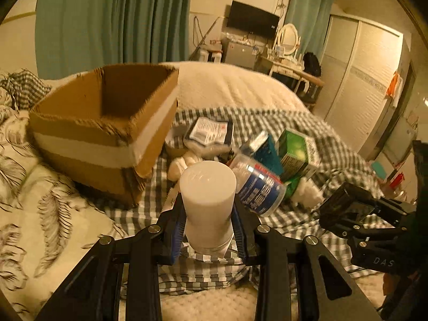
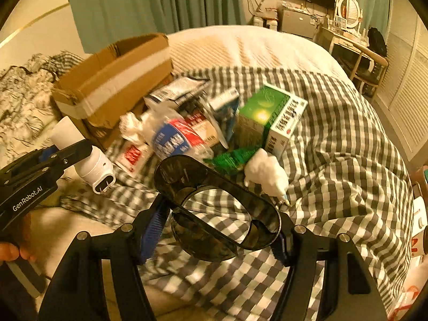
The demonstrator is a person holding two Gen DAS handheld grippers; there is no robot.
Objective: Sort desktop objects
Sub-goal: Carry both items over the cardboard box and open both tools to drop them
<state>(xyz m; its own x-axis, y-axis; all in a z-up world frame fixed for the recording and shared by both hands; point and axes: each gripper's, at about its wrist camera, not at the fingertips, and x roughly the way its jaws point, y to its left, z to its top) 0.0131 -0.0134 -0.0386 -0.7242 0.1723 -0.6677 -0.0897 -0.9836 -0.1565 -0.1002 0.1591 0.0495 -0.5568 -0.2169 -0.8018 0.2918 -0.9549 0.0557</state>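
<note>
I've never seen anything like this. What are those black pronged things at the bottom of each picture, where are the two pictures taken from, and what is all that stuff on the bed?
Those black prongs are hand-held tongs, one in each of a person's hands; there is no robot arm. Each has a wide-angle camera looking forward along its two fingers, so each picture is one tool's own view.

In the left tool's view, the left tongs are shut on a white plug-in device. The right tool's view shows its two metal prongs.

In that view, the right tongs grip a pair of dark sunglasses.

Everything lies on a bed with a checked cloth. There is an open cardboard box, a green and white carton, a plastic bottle with a blue and red label, a printed packet and a small white figure. The job is sorting these things.
</note>
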